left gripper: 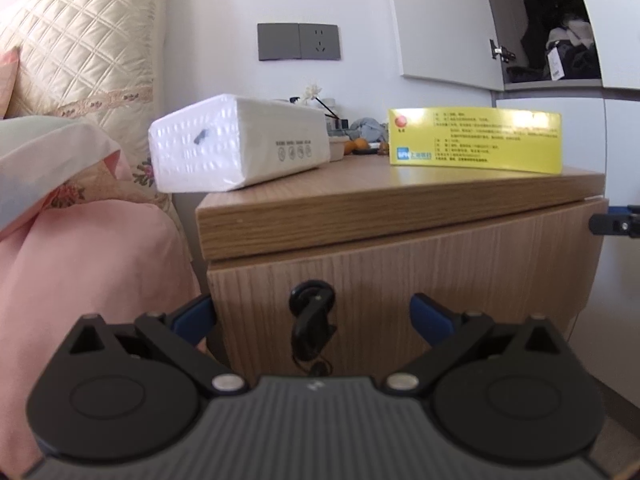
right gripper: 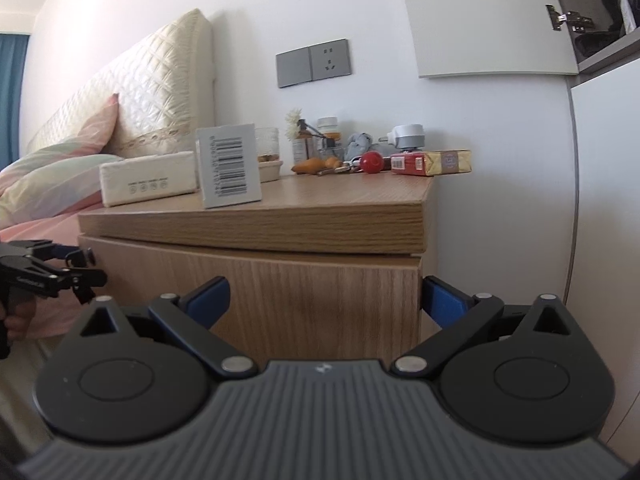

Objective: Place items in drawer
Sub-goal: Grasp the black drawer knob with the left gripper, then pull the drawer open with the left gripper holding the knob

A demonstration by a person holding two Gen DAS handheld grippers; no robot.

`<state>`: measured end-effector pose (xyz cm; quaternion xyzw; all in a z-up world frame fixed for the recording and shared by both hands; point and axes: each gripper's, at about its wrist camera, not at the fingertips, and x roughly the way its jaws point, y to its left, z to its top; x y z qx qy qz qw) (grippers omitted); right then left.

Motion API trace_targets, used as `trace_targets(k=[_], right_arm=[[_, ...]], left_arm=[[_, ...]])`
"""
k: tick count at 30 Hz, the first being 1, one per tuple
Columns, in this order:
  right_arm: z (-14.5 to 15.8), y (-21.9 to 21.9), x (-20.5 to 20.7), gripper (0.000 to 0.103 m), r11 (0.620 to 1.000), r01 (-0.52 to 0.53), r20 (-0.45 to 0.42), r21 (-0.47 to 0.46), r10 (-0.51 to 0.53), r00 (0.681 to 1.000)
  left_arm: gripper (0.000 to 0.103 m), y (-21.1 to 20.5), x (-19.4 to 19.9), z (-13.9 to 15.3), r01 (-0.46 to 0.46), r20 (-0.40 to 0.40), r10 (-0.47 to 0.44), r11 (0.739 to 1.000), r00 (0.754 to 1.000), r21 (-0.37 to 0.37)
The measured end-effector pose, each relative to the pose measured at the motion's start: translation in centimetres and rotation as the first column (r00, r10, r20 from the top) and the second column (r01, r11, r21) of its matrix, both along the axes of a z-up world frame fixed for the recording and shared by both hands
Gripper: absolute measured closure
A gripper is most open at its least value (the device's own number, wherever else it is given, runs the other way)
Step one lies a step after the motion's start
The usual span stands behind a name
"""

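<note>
left tool (left gripper: 313,316): I'm holding it low in front of the nightstand, fingers spread wide apart, gripping nothing. It's also showing at the left edge of the right wrist view, level with the drawer front.
right tool (right gripper: 325,299): I'm holding it facing the right front corner of the nightstand, fingers wide apart, empty. The right finger is sitting just past the corner edge.
drawer (left gripper: 400,280): it's sitting shut under the thick top slab. A black handle (left gripper: 312,320) with a cord hanging from it is showing on the front, straight between my left tool's fingers.
worktop (right gripper: 340,196): wood-grain nightstand top, carrying all the items.
tissue pack (left gripper: 240,144): white soft pack lying at the left front, its corner overhanging the edge toward the bed.
yellow box (left gripper: 476,140): standing on its long edge near the front edge, right of the tissue pack. The right wrist view is catching its white barcode end.
red and gold packet (right gripper: 430,163): lying at the back right corner.
red ball (right gripper: 371,162): just left of that packet.
back row: small bottles, a glass jar, a white plug adapter, a grey cloth lump; details too small to tell.
bed (left gripper: 80,240): pink sheet and quilted cream headboard, directly left of the nightstand.
</note>
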<state>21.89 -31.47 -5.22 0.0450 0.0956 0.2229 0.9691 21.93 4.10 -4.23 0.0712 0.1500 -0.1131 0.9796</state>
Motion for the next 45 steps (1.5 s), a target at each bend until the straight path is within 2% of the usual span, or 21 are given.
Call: trace_targets(k=[3, 6, 8, 11, 20, 26, 30, 33, 37, 42, 45], right_arm=[[-0.2, 0.0, 0.3, 0.0, 1.0, -0.012, -0.004, 0.018, 0.012, 1.0], [-0.2, -0.1, 0.4, 0.0, 1.0, -0.025, -0.01, 0.015, 0.026, 1.0], [-0.1, -0.9, 0.6, 0.0, 0.997, -0.058, -0.027, 0.059, 0.059, 0.998], [0.0, -1.8, 0.6, 0.0, 0.991, -0.091, -0.039, 0.096, 0.095, 0.995], [0.2, -2.2, -0.6, 0.0, 0.988, -0.14, -0.029, 0.065, 0.142, 0.989], [0.0, -2.2, -0.9, 0.0, 0.988, -0.133, -0.017, 0.076, 0.135, 0.991], [-0.2, -2.4, -0.5, 0.0, 0.982, -0.09, -0.036, 0.165, 0.097, 0.995], [-0.3, -1.5, -0.2, 0.0, 0.992, -0.07, -0.037, 0.108, 0.075, 0.997], [-0.3, -0.5, -0.3, 0.0, 0.999, -0.035, 0.009, 0.035, 0.035, 0.999], [0.0, -0.8, 0.0, 0.0, 0.996, -0.079, 0.0, 0.048, 0.079, 0.997], [0.3, -1.3, 0.1, 0.0, 0.992, -0.105, -0.021, 0.072, 0.107, 0.994]], left_arm=[[0.001, -0.1, 0.0, -0.1, -0.001, 0.005, 0.0, 1.0, 1.0, 0.01], [0.001, 0.3, 0.0, 0.2, 0.012, -0.008, -0.013, 1.0, 1.0, -0.019], [0.002, 0.5, 0.0, 0.4, 0.014, -0.015, -0.015, 0.999, 1.0, -0.038], [0.002, 0.3, -0.3, 0.3, 0.011, -0.013, -0.012, 1.0, 1.0, -0.017], [0.002, 0.2, -1.4, 0.2, 0.014, -0.01, -0.014, 1.0, 1.0, -0.003], [0.001, 0.3, -1.2, 0.2, 0.017, -0.004, -0.017, 1.0, 1.0, -0.012], [0.001, 0.2, -0.8, 0.2, 0.019, 0.009, -0.019, 1.0, 1.0, -0.015], [0.0, 0.3, -0.6, 0.2, 0.025, 0.014, -0.025, 1.0, 1.0, -0.016], [0.0, 0.3, -0.5, 0.2, 0.031, 0.016, -0.031, 0.999, 0.999, -0.018], [0.001, -0.2, -0.8, -0.1, 0.026, 0.021, -0.027, 0.998, 0.999, 0.05], [0.001, 0.0, -1.0, 0.0, 0.028, 0.019, -0.028, 0.999, 0.999, 0.029]])
